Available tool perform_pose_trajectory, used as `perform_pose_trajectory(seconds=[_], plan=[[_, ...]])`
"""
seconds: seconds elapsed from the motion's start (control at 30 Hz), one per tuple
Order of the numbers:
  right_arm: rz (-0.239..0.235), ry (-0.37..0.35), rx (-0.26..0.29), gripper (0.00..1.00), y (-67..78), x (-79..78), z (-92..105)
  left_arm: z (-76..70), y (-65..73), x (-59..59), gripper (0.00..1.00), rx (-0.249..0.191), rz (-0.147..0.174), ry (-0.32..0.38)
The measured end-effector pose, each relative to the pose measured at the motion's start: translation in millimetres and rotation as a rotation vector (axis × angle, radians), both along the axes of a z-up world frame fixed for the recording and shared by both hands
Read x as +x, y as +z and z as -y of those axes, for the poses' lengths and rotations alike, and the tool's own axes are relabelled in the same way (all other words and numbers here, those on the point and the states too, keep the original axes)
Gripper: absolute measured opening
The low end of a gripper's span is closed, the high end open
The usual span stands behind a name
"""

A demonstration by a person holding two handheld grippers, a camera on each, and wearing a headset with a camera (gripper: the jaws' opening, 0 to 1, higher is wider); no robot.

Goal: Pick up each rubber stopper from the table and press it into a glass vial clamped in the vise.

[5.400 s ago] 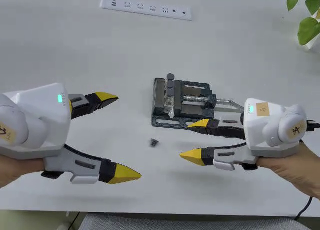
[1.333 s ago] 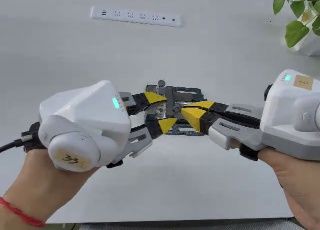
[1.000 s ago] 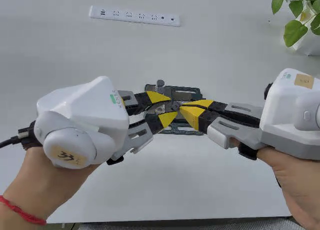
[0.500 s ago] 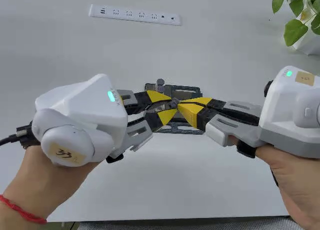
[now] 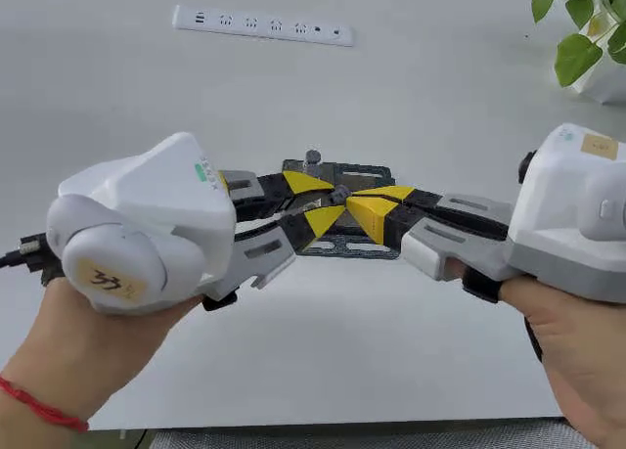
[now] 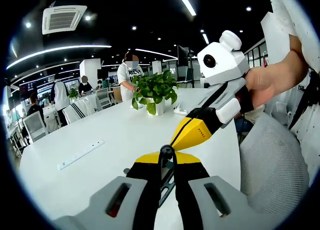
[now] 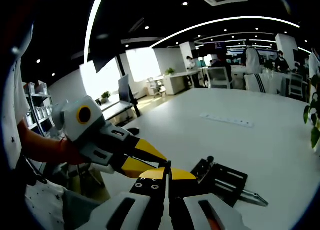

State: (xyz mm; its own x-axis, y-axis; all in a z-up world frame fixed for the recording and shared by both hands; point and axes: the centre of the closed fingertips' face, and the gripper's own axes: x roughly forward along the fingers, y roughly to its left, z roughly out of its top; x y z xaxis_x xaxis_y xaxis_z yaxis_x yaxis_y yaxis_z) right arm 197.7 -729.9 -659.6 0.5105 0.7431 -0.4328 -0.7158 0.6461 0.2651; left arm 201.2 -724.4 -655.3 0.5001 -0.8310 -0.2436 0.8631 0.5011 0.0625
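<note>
We see the left gripper (image 5: 335, 199) and the right gripper (image 5: 354, 202) meeting tip to tip near the vise (image 5: 342, 248), which rests on the white table (image 5: 342, 341). The rubber stopper (image 6: 166, 151) — a small dark knob — sits pinched at the left gripper's tips, with the jaws drawn almost together on it. The right gripper's jaws lie closed against each other — their yellow points touch the stopper from the opposite side.

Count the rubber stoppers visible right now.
2. One stopper sits where the left claw meets the right claw; a second stopper stands at the far end of the vise. Others may hide behind the claws.
</note>
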Motion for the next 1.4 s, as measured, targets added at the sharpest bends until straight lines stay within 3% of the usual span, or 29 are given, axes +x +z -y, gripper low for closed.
perform_pose_trajectory(seconds=[0.47,0.63,0.7,0.73,0.8,0.83,0.87,1.03,1.1,1.2,1.3,1.33,1.4], plan=[[-0.013,0.039,0.003,0.0,-1.0,-4.3,0.3,4.7,1.5,-6.0,0.04,-0.022,-0.032,-0.023],[-0.009,0.086,0.016,0.02,6.4,-7.6,1.9,2.0,5.6,-7.0,0.04,-0.051,-0.046,-0.036],[0.0,0.122,0.013,0.05,12.0,-8.7,5.5,-0.6,9.1,-6.9,0.04,-0.074,-0.058,-0.045],[0.017,0.152,0.024,0.06,18.7,-9.4,7.0,0.1,12.3,-10.4,0.04,-0.102,-0.083,-0.073],[0.011,0.187,0.055,0.07,27.3,-11.0,8.8,-1.7,17.9,-10.3,0.04,-0.131,-0.094,-0.086],[0.023,0.223,0.07,0.07,32.6,-11.4,10.9,-0.5,22.7,-14.9,0.04,-0.17,-0.127,-0.12],[0.036,0.241,0.075,0.08,37.1,-11.8,11.3,-0.2,26.2,-17.9,0.04,-0.19,-0.14,-0.145],[0.072,0.379,0.149,0.13,66.6,-25.0,8.2,-5.4,49.7,-25.2,0.04,-0.293,-0.182,-0.214],[0.089,0.416,0.164,0.15,74.7,-28.7,5.6,-8.4,58.6,-26.7,0.04,-0.309,-0.164,-0.232],[0.118,0.461,0.138,0.16,78.6,-33.4,1.8,-9.1,70.2,-31.0,0.04,-0.339,-0.168,-0.263],[0.127,0.508,0.148,0.16,84.0,-40.1,-4.6,-8.5,82.5,-37.3,0.04,-0.38,-0.167,-0.302],[0.144,0.526,0.151,0.16,86.8,-42.7,-7.1,-7.8,87.4,-40.4,0.04,-0.403,-0.182,-0.319],[0.142,0.546,0.157,0.16,89.4,-46.1,-10.2,-7.4,92.8,-43.8,0.04,-0.415,-0.181,-0.337]])
